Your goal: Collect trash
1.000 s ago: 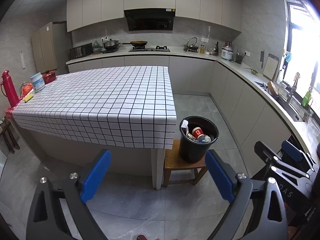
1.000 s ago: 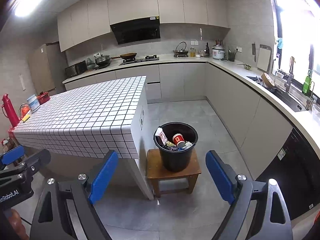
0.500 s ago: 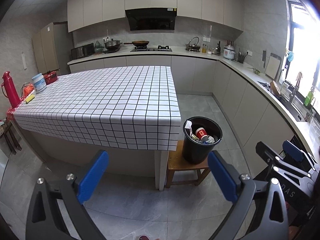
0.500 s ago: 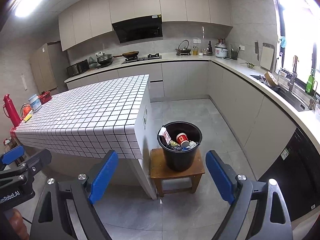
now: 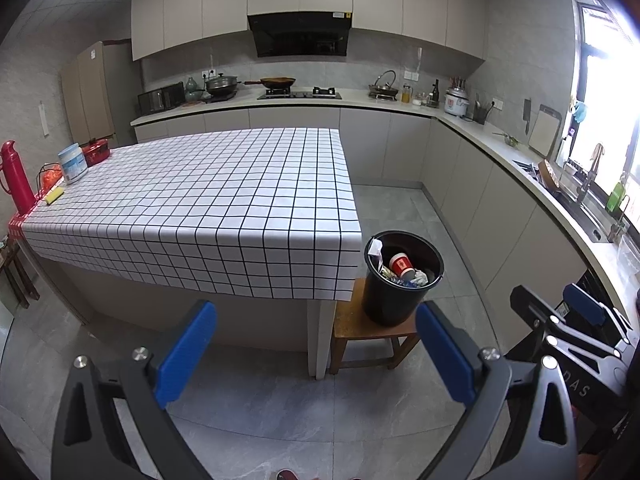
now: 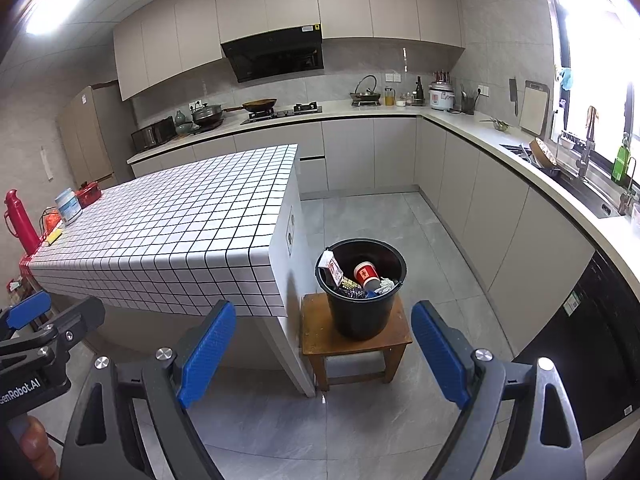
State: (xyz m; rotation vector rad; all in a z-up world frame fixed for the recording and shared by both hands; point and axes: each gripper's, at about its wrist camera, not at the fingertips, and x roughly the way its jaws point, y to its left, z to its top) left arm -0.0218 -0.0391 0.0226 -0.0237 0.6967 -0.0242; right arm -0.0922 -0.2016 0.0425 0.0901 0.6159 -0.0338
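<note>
Both tongs are standing wide with nothing between their blue pads: the left gripper (image 5: pixel 316 354) and the right gripper (image 6: pixel 324 354) are hanging over the grey floor. Ahead of them, just beyond the right pads, the black trash bin (image 6: pixel 362 312) is sitting on a wooden stool (image 6: pixel 352 344), holding a red cup (image 6: pixel 366 274) and wrappers, beside the checkered table (image 5: pixel 192 208).

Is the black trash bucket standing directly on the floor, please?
No, the black trash bucket stands on a small wooden stool beside the checked table, raised off the floor.
</note>
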